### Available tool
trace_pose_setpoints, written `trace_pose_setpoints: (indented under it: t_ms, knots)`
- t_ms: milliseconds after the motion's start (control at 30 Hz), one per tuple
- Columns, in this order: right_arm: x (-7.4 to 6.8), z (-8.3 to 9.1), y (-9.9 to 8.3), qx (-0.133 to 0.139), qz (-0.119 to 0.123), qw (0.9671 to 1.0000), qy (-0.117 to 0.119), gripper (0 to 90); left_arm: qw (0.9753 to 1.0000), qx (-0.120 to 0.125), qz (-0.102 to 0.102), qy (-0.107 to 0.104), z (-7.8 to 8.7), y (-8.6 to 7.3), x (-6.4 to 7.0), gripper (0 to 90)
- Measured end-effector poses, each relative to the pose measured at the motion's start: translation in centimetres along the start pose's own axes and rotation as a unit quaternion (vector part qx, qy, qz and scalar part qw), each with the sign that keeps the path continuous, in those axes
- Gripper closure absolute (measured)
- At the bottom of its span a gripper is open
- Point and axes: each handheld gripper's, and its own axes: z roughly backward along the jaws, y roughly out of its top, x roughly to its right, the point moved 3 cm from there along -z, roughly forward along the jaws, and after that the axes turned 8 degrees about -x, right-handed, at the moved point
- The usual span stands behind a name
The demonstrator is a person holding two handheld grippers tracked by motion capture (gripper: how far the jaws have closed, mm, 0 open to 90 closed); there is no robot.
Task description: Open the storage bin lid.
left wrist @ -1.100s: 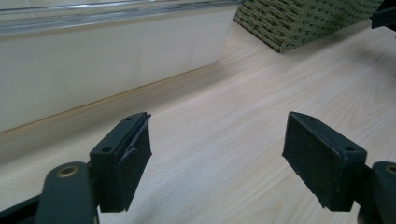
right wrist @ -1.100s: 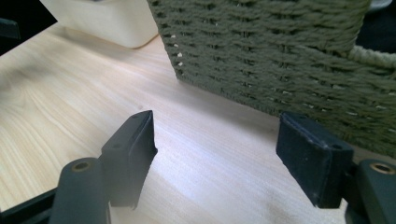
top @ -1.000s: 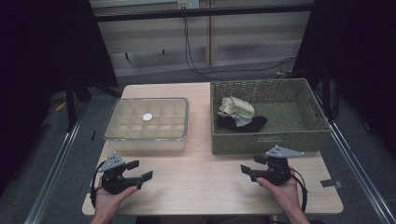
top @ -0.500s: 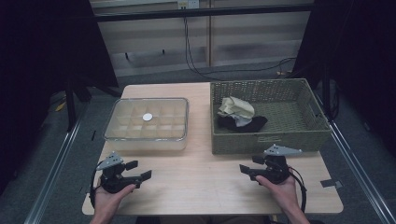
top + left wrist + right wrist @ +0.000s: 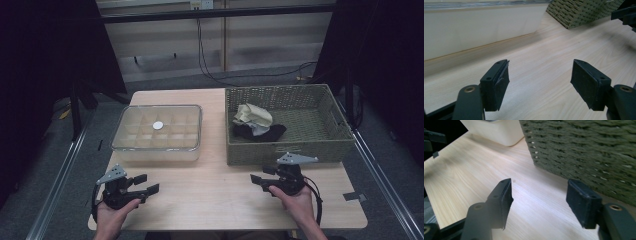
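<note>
We work at a pale wooden table [image 5: 210, 195] with a smooth, fine-grained top, set in a dim room with dark curtains at both sides and a cable hanging down the back wall.

At the far left of the table stands a clear plastic box [image 5: 157, 132], rectangular with rounded corners and divided inside into a grid of compartments. A small white round object [image 5: 158, 125] sits at its top; we cannot tell whether it lies on the lid or inside. At the far right stands a green woven basket [image 5: 300, 147], rectangular, with a coarse plaited wall. Inside it, toward its left end, lie crumpled cloths [image 5: 256, 123]: a cream piece on top, touching a black piece beneath.

The left gripper [image 5: 142, 184] is held low over the near left of the table, just in front of the box. Its jaws stand apart and released, with bare wood between them.

The right gripper [image 5: 259, 176] is held near the front wall of the basket, pointing left. Its jaws also stand apart, gripping nothing. The basket wall rises between this gripper and the cloths.
</note>
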Motion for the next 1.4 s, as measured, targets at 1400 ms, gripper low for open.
trace_pose_setpoints:
  t_ms: [1400]
  knots:
    - [-5.9, -5.6, 9.4, -0.018, 0.074, 0.9946, 0.071, 74.1, 0.9989, -0.003, 0.000, 0.046, 3.7, 3.0, -3.8, 30.3]
